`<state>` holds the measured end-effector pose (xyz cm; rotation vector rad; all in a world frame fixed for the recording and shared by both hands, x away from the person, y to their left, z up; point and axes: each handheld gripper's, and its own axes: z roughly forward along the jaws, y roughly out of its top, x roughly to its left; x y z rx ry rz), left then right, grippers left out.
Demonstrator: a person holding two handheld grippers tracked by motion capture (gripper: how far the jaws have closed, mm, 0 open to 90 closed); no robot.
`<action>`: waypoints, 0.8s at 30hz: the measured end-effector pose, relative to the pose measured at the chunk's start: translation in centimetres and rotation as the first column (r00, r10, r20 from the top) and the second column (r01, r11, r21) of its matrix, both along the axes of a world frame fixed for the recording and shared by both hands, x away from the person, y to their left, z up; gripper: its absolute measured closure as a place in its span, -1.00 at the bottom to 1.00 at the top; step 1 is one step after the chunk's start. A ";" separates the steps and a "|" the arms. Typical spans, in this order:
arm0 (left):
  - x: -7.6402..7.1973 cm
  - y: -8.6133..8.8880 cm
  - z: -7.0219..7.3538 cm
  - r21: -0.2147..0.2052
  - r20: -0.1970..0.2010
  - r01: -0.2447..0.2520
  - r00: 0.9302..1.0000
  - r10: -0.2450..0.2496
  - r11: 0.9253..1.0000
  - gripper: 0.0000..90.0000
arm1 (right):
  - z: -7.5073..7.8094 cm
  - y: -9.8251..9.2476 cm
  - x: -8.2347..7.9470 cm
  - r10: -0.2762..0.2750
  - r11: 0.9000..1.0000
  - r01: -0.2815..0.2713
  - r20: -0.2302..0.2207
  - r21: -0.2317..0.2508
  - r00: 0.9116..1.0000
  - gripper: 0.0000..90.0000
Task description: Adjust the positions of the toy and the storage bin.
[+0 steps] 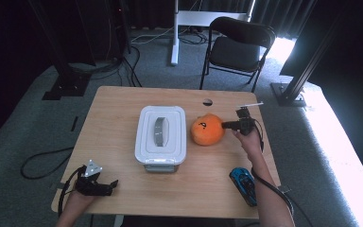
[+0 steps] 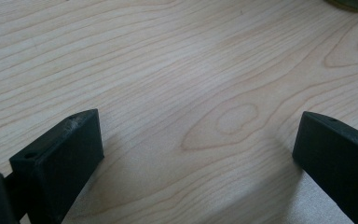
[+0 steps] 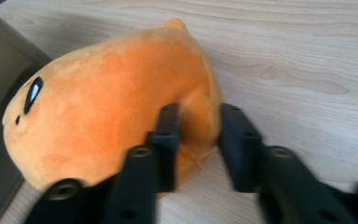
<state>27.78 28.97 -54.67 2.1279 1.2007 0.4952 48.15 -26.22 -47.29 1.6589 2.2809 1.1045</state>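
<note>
at the near left edge of the table [image 1: 123, 101], the left gripper [image 1: 105, 187] is rested on the wood with its jaws spread wide; in the left gripper view, bare grain is seen between them and nothing is held. at the near right edge, a blue toy car [image 1: 244, 184] is lying close by the person's right forearm. farther in, an orange plush [image 1: 207, 129] is sitting on the table just right of a white lidded box [image 1: 161, 137], close to it, though whether they touch cannot be told. the right gripper [image 1: 224, 125] is brought in level from the right, and in the right gripper view a fold of the plush [image 3: 107, 112] is pinched between its two black jaws, which are drawn close together on the fabric.

the step in hand is judged to be the grasp of the plush. the next move is likely a lift clear of the table; since the lid is shut, the box would have to be opened before anything could be put inside, if that is the aim. the hold is on a soft fold, so slipping is a risk.

the box's contents are hidden by the lid. the plush's far side is hidden, and its face is only partly made out. beyond the table, a black chair [image 1: 238, 45] is seen in dim light.
</note>
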 end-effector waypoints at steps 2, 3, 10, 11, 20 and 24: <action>0.0 0.0 0.0 0.000 0.001 0.000 1.000 0.000 1.000 -0.96 | 0.1 0.2 -0.5 0.002 1.000 -0.002 0.007 -0.021 1.000 0.81; 0.0 0.0 0.0 0.000 0.000 0.000 1.000 0.000 1.000 -0.96 | 0.2 0.3 -0.8 0.016 1.000 -0.015 0.006 -0.022 1.000 0.84; 0.0 0.0 0.0 0.000 0.000 0.000 1.000 0.000 1.000 -0.96 | 1.0 1.0 -4.7 0.057 0.998 -0.056 0.041 -0.022 0.998 0.80; 0.0 0.0 0.0 0.000 0.000 0.000 1.000 0.000 1.000 -0.96 | 1.0 1.1 -5.3 0.061 0.998 -0.060 0.040 -0.016 0.997 0.74; 0.0 0.0 0.0 0.000 0.001 -0.003 1.000 0.003 1.000 -0.96 | -0.1 2.2 -9.3 0.102 0.995 -0.103 0.048 0.010 0.994 0.40; 0.0 0.0 0.0 0.000 0.000 -0.003 1.000 0.003 1.000 -0.96 | -0.4 3.6 -10.1 0.168 0.985 -0.169 0.032 0.037 0.985 0.34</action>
